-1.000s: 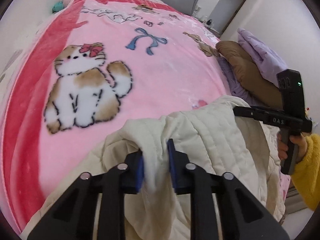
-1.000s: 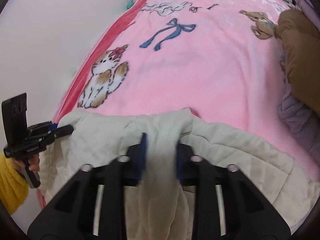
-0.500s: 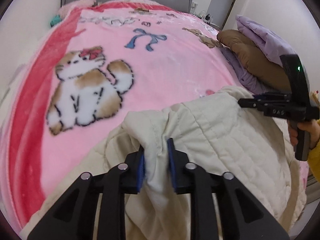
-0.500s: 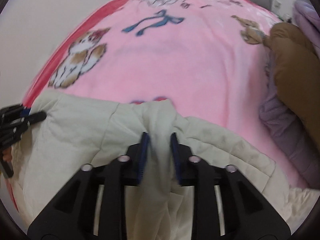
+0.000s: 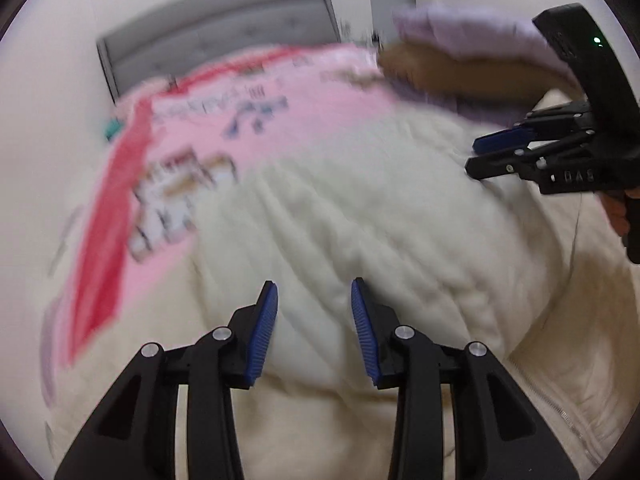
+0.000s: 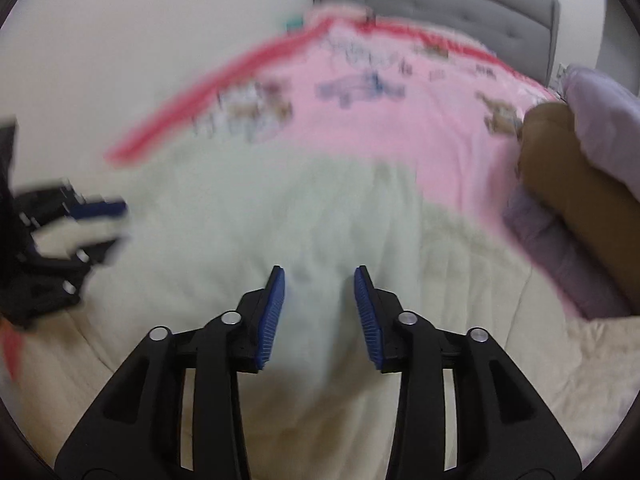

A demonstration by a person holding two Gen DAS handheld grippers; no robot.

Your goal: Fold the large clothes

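Both of my claws had let go of the cream jacket's bunched edge, which a second earlier each had pinched, and the fold now lay dropped on the bed.

The pink blanket (image 6: 440,128) covered the bed, and the quilted cream jacket (image 5: 360,216) lay spread over its near end, beside a brown and lilac pile of clothes (image 6: 576,184) on the right. My left claw (image 5: 314,328) and right claw (image 6: 319,312) had just been opening; both stood apart above the cloth, nothing pressed between the pads. I judged the jacket soft, puffy and fairly light, likely to slump, so I'd take it next at a thick seam or hem.
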